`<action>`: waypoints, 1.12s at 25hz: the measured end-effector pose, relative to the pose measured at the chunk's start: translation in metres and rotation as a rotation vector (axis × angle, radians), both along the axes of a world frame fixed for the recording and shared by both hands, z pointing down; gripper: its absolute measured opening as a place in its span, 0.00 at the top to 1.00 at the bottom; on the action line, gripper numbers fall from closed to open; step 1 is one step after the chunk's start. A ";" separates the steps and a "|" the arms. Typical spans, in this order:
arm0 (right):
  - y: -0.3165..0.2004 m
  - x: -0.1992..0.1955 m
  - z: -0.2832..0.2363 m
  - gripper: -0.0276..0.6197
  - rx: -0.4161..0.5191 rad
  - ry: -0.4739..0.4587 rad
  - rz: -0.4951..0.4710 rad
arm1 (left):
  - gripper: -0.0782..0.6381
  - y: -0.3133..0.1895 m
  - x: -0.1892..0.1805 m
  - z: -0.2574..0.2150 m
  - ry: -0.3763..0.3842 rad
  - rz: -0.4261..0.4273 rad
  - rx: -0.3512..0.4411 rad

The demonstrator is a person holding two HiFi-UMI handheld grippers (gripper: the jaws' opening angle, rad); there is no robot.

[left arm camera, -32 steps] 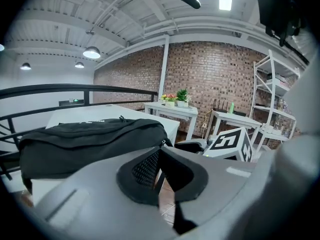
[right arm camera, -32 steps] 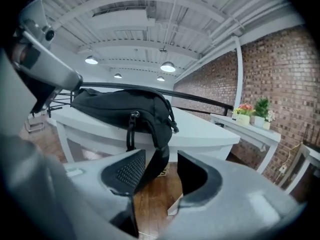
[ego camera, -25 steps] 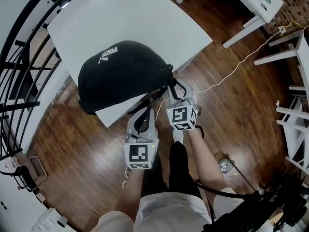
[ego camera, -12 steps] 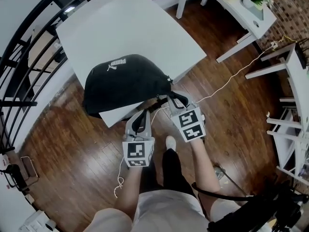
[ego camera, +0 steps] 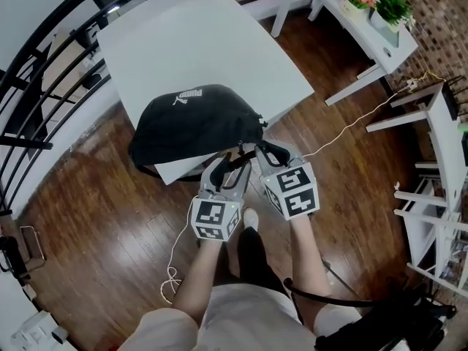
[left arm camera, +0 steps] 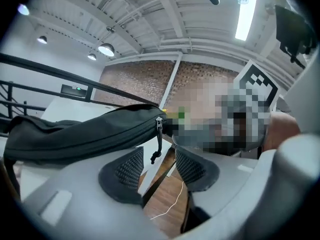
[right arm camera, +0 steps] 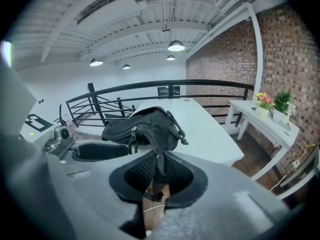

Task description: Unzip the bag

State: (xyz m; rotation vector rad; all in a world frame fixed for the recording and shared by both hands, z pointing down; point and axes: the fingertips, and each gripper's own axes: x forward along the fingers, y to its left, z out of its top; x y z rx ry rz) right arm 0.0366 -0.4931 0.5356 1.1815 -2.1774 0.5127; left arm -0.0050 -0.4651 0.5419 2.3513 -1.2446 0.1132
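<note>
A black bag lies on the near corner of the white table, partly over its edge. My left gripper is level with the bag's near end; its jaws have just been opening and now stand open. In the left gripper view the bag fills the left, and its zipper pull hangs loose between the pads of the left gripper, untouched. My right gripper has closed on the bag's strap, which runs from the bag down between that right gripper's pads.
A black railing runs along the left behind the table. A white side table with potted plants stands at the upper right. A white cable trails over the wooden floor. The person's legs are below the grippers.
Both grippers have risen, the right one more, with the strap coming up in it. The left jaws, shut before, now stand spread apart.
</note>
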 end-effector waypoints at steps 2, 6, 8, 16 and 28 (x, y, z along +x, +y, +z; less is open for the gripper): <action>0.004 -0.005 -0.005 0.90 -0.006 -0.004 0.002 | 0.58 -0.003 -0.001 -0.005 0.042 -0.012 -0.002; 0.011 -0.011 -0.011 0.90 -0.015 -0.011 0.006 | 0.60 -0.009 -0.001 -0.013 0.087 -0.024 0.005; 0.011 -0.011 -0.012 0.90 -0.019 -0.013 0.004 | 0.68 -0.012 -0.002 -0.017 0.091 -0.044 0.016; 0.009 -0.002 -0.012 0.90 -0.015 -0.035 0.048 | 0.85 -0.011 -0.009 -0.019 0.101 -0.074 0.027; 0.000 0.018 0.007 0.90 -0.045 -0.054 0.137 | 0.86 -0.007 -0.027 -0.001 0.033 -0.053 -0.016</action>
